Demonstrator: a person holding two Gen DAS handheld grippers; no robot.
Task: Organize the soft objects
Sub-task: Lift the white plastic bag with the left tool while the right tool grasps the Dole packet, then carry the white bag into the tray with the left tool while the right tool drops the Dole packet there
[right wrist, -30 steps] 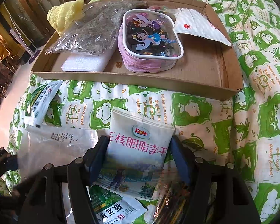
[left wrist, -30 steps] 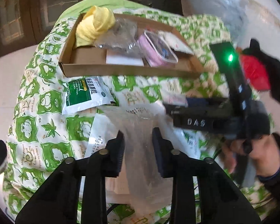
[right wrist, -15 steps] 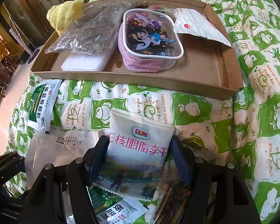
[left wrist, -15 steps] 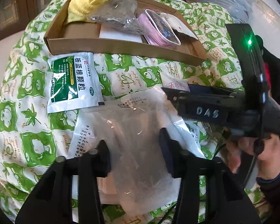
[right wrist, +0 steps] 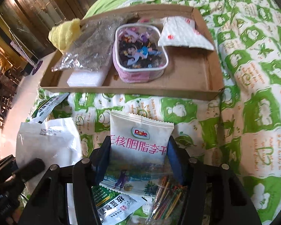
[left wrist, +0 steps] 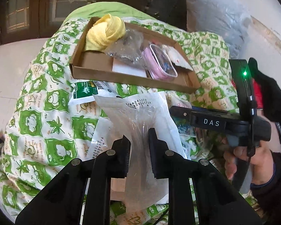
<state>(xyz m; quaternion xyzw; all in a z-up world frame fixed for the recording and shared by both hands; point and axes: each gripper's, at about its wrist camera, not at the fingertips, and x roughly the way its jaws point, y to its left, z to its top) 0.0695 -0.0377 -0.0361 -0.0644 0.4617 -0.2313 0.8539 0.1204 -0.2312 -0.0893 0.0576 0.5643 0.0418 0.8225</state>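
My left gripper (left wrist: 139,146) is shut on a clear plastic bag (left wrist: 138,120), which is bunched between the pads and lifted off the green-and-white quilt (left wrist: 37,123). In the right wrist view, my right gripper (right wrist: 138,155) has its jaws closing on a white Dole snack pouch (right wrist: 140,136), with both fingers pressing its side edges. Beyond both grippers lies a shallow cardboard tray (right wrist: 140,92) (left wrist: 121,82). It holds a yellow cloth (left wrist: 105,31), a crinkled clear bag (right wrist: 88,52), a pink cartoon pouch (right wrist: 140,56), a white foam block (right wrist: 86,77) and a white packet (right wrist: 183,35).
A green-and-white medicine sachet (left wrist: 86,91) lies in front of the tray. Under the right gripper lie another green sachet (right wrist: 114,202) and a bag of coloured sticks (right wrist: 166,195). A person's hand (left wrist: 252,159) holds the right tool. A large plastic sack (left wrist: 219,18) stands behind the bed.
The left jaws have closed on the clear bag, which is now bunched and raised. The right jaws have narrowed onto the Dole pouch. Both hands rose slightly.
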